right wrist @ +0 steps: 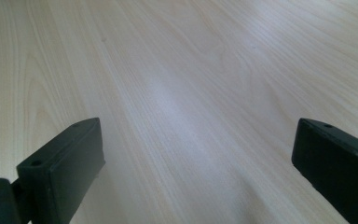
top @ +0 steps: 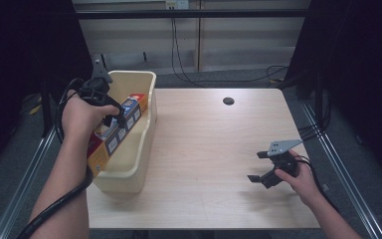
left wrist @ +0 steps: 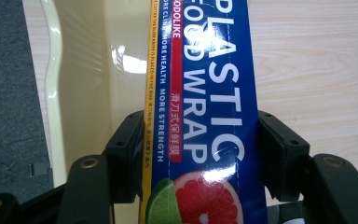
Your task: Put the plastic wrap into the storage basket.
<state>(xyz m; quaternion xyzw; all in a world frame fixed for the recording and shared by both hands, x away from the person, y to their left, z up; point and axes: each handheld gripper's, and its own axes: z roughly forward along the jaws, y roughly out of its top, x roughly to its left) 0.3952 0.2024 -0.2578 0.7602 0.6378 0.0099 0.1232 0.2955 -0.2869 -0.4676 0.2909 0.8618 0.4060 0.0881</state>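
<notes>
A long blue and yellow box of plastic food wrap lies slanted inside the cream plastic bin at the table's left side. My left gripper is shut on the box near its far end. In the left gripper view the box fills the gap between the two jaws, which press on both of its sides, with the bin's wall behind. My right gripper hovers low over the table's right part, open and empty. In the right gripper view only bare wood shows between the wide-apart jaws.
The light wooden table has a round dark cable hole near its far edge. Grey carpet and metal rails run along both sides. Cables hang at the back wall.
</notes>
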